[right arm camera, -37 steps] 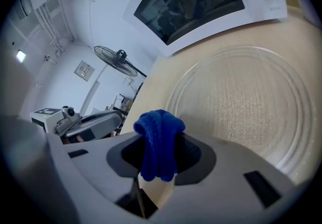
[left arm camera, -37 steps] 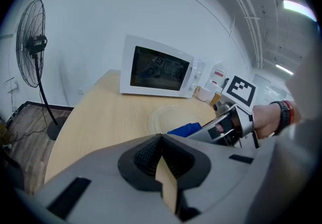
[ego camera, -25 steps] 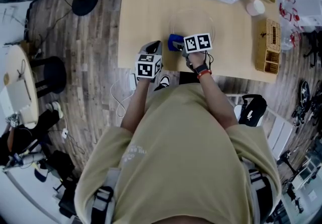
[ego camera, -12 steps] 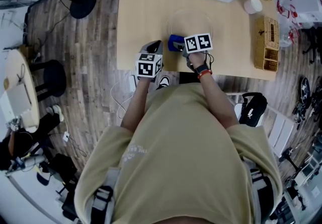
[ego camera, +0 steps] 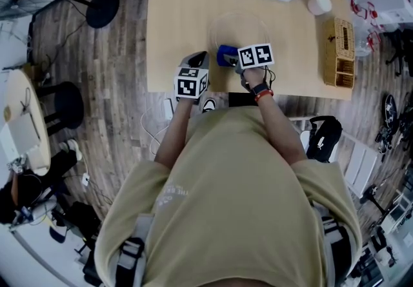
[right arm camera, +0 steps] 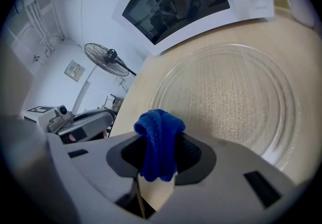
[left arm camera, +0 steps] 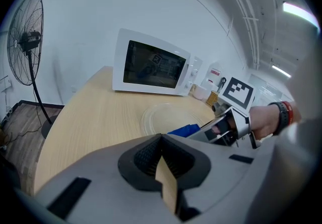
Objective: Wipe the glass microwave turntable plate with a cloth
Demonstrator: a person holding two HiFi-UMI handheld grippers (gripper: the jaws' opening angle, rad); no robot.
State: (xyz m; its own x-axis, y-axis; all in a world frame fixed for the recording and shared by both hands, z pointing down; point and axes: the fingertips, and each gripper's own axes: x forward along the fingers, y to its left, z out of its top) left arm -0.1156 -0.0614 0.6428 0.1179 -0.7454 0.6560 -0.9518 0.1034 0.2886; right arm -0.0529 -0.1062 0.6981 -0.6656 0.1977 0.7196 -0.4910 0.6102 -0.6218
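Evidently my right tongs clamped the blue cloth over the near rim of the glass plate. My left tongs sat closed, empty. Next, I judged: press down, sweep.

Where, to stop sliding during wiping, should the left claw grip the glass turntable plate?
Probably its left rim, approached low from the left. The glass turntable plate lies flat on the table, so only the edge offers a bite, and the right claw with the blue cloth occupies the near edge. The left claw, shut now, must open first.
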